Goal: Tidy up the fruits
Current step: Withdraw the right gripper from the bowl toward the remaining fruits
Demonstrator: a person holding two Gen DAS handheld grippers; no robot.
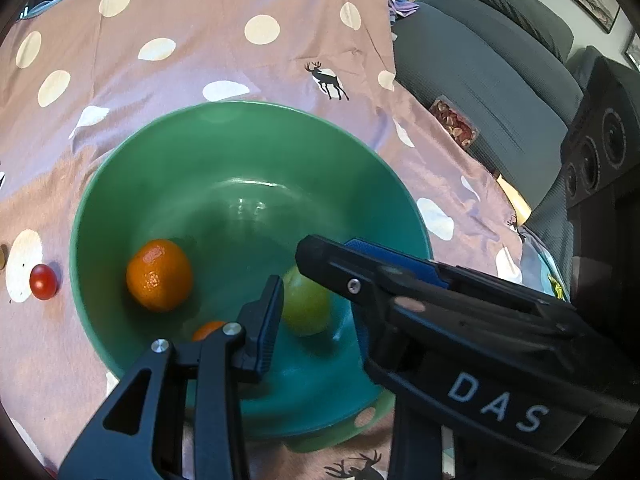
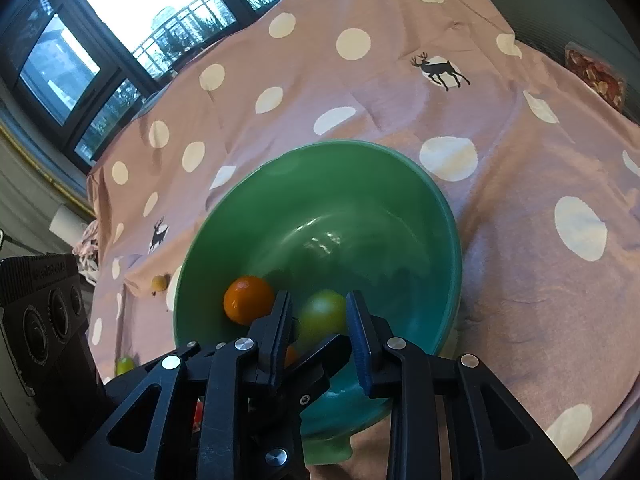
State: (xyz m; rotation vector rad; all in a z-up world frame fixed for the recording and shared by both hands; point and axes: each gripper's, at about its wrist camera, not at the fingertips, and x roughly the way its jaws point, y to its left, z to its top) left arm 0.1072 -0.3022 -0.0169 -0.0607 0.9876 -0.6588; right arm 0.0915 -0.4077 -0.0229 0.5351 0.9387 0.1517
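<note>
A green bowl (image 1: 224,152) stands on the polka-dot cloth and holds an orange (image 1: 159,275), a green fruit (image 1: 306,306) and a second small orange fruit (image 1: 208,330), partly hidden. In the left wrist view the right gripper's finger (image 1: 360,276) crosses over the bowl. The left gripper (image 1: 268,320) hangs over the bowl's near side; only one of its fingers shows clearly. In the right wrist view the bowl (image 2: 280,184) holds the orange (image 2: 248,300) and green fruit (image 2: 324,314). The right gripper (image 2: 320,328) is open just above the green fruit, jaws on either side of it.
A cherry tomato (image 1: 43,282) lies on the cloth left of the bowl. A small yellowish fruit (image 2: 159,283) and a green fruit (image 2: 125,365) lie on the cloth. A grey sofa (image 1: 480,72), a black speaker (image 1: 600,148) and a snack packet (image 1: 454,122) are at the right.
</note>
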